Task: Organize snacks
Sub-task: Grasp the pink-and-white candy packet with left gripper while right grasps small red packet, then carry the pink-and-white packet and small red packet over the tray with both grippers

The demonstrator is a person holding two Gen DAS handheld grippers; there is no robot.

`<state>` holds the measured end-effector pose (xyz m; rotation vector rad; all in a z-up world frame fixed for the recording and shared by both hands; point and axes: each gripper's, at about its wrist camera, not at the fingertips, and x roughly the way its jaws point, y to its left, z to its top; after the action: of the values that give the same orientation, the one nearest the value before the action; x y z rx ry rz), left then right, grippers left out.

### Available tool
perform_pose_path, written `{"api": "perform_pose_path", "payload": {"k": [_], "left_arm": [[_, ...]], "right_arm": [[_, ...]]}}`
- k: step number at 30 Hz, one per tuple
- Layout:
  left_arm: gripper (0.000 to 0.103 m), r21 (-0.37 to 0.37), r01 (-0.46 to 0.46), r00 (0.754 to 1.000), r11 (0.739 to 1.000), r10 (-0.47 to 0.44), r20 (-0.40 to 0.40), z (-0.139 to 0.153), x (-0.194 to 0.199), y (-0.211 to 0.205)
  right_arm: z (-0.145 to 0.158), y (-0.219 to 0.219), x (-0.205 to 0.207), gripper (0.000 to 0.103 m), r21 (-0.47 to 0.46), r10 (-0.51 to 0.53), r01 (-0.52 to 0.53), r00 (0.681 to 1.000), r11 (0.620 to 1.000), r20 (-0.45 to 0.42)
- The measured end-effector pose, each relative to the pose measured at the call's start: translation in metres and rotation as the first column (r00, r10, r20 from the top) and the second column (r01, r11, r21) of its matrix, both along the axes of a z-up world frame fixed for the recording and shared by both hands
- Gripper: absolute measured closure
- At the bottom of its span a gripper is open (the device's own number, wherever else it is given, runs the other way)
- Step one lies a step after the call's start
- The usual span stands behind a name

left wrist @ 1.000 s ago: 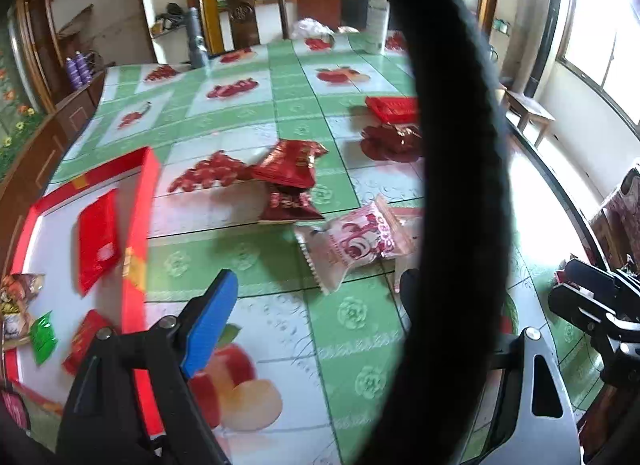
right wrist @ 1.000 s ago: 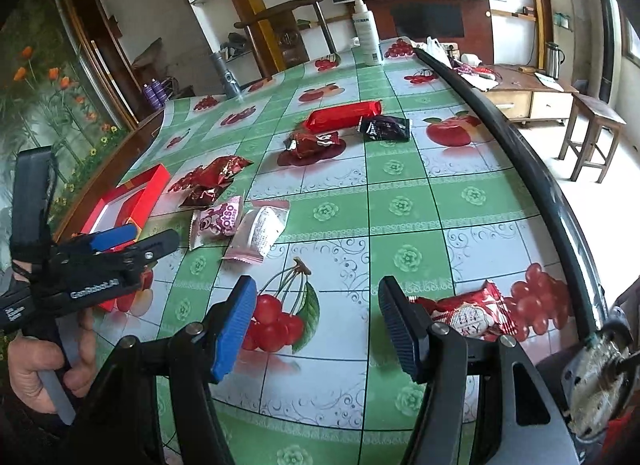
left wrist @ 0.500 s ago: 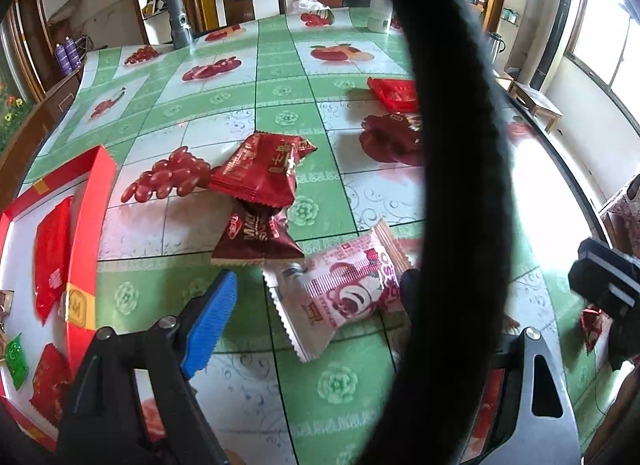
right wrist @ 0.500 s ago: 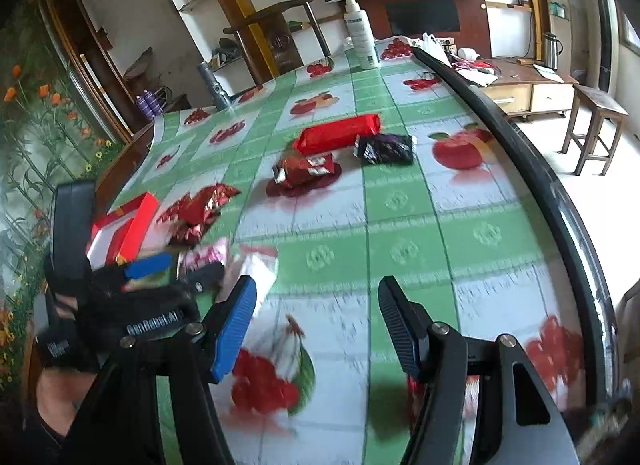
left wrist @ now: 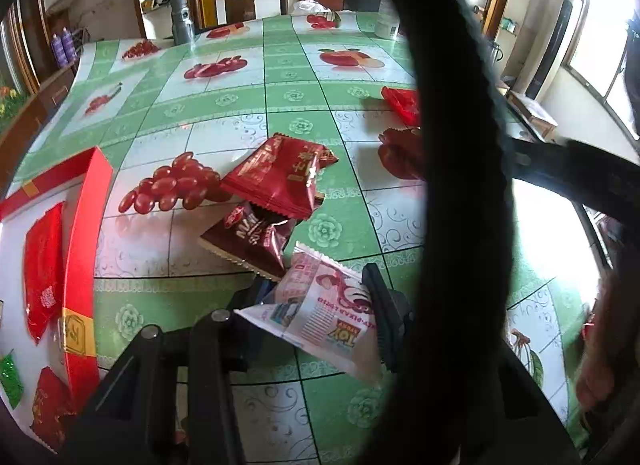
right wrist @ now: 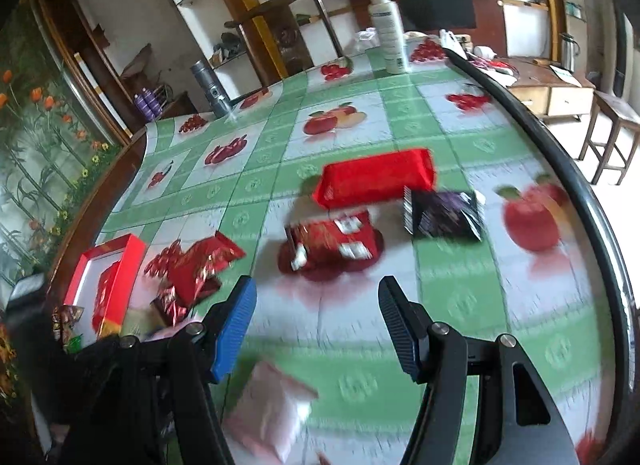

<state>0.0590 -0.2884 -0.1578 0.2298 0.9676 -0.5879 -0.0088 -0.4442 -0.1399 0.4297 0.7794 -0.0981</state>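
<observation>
pink packet (left wrist: 320, 313): "TOY" upside down, small print beside it unclear | dark red packet (left wrist: 248, 237): white letters "MU…" | other wrappers: unreadable, blurred

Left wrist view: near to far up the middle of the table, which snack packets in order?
Pink-and-white packet clamped in the left gripper → dark maroon packet → bigger red packet, its near edge lying over the maroon one.

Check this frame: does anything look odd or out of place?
A thick black band cuts across the left wrist view, hiding part of the table and some snacks. Otherwise nothing odd: the left tool grips a pink packet.
</observation>
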Motion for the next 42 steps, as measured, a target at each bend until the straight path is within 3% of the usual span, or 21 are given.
{"api": "perform_pose_path", "payload": {"k": [11, 13, 15, 16, 19, 33, 42], "left_arm": [[0.058, -0.057, -0.031, 0.999, 0.998, 0.029, -0.028, 0.004, 0.006, 0.031], [0.059, -0.069, -0.037, 0.999, 0.997, 0.035, -0.03, 0.005, 0.005, 0.035], [0.059, -0.079, -0.044, 0.999, 0.996, 0.041, -0.034, 0.007, 0.006, 0.039], [0.059, -0.082, -0.048, 0.998, 0.996, 0.045, -0.032, 0.008, 0.006, 0.04], [0.059, -0.087, -0.056, 0.998, 0.995, 0.054, -0.026, 0.012, 0.004, 0.042], [0.062, -0.103, -0.048, 0.998, 0.994, 0.05, 0.022, 0.035, -0.029, 0.046], [0.062, -0.102, -0.066, 0.995, 0.993, 0.073, 0.062, 0.049, -0.05, 0.057]], "right_arm": [[-0.021, 0.011, 0.051, 0.039, -0.159, 0.023, -0.043, 0.992, 0.986, -0.125], [-0.025, 0.016, 0.052, 0.039, -0.239, 0.005, -0.04, 0.989, 0.97, -0.146], [-0.025, 0.017, 0.051, 0.044, -0.272, -0.006, -0.035, 0.989, 0.962, -0.15], [-0.025, 0.016, 0.049, 0.052, -0.275, -0.011, -0.03, 0.989, 0.961, -0.147], [-0.02, 0.012, 0.043, 0.073, -0.233, -0.007, -0.023, 0.992, 0.972, -0.127], [0.011, 0.021, -0.032, 0.078, -0.082, 0.026, -0.026, 1.0, 0.996, 0.007], [0.021, 0.033, -0.072, 0.081, -0.06, 0.039, -0.035, 0.998, 0.998, 0.054]]}}
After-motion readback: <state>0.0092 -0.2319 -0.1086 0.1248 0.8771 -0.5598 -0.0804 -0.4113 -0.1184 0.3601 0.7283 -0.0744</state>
